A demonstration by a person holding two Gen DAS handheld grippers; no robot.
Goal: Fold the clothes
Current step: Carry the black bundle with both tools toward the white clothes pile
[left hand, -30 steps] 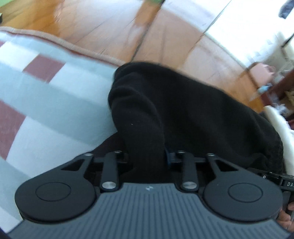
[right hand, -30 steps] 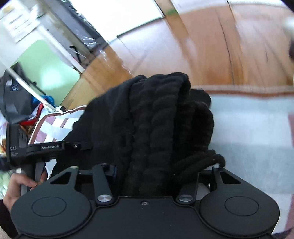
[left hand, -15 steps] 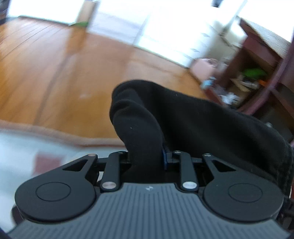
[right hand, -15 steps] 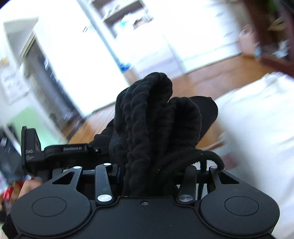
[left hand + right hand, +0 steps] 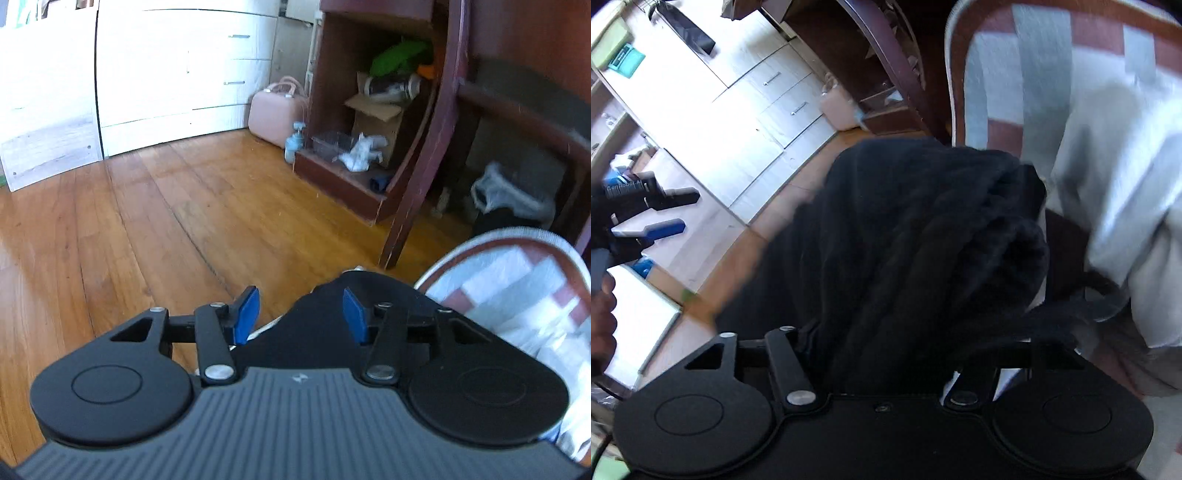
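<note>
the left tongs (image 5: 301, 314) are opening, their blue pads (image 5: 246, 314) apart, with black cloth (image 5: 321, 325) lying low between them but pressed by neither pad; they are released. beyond them stretches a wooden floor (image 5: 147, 221), a white chest of drawers (image 5: 177, 74), a pink case (image 5: 273, 114) against it, and a dark wooden shelf unit (image 5: 343, 177) crowded with a cardboard box and odds and ends. a checked blanket (image 5: 517, 295) in white, grey and brick red shows at the right edge.

in the right wrist view the right tongs (image 5: 886, 343) are opening too. a black garment (image 5: 916, 240), thick and bunched, fills the space between the jaws and hides the pads, so i cannot tell whether they press on it. the garment hangs partly over the same checked blanket (image 5: 1052, 74), its dark cord (image 5: 1082, 295) looping off to the right. at the far left of that view the left tongs (image 5: 674, 212) appear from the side, jaws parted, held by a hand (image 5: 602, 314).
</note>
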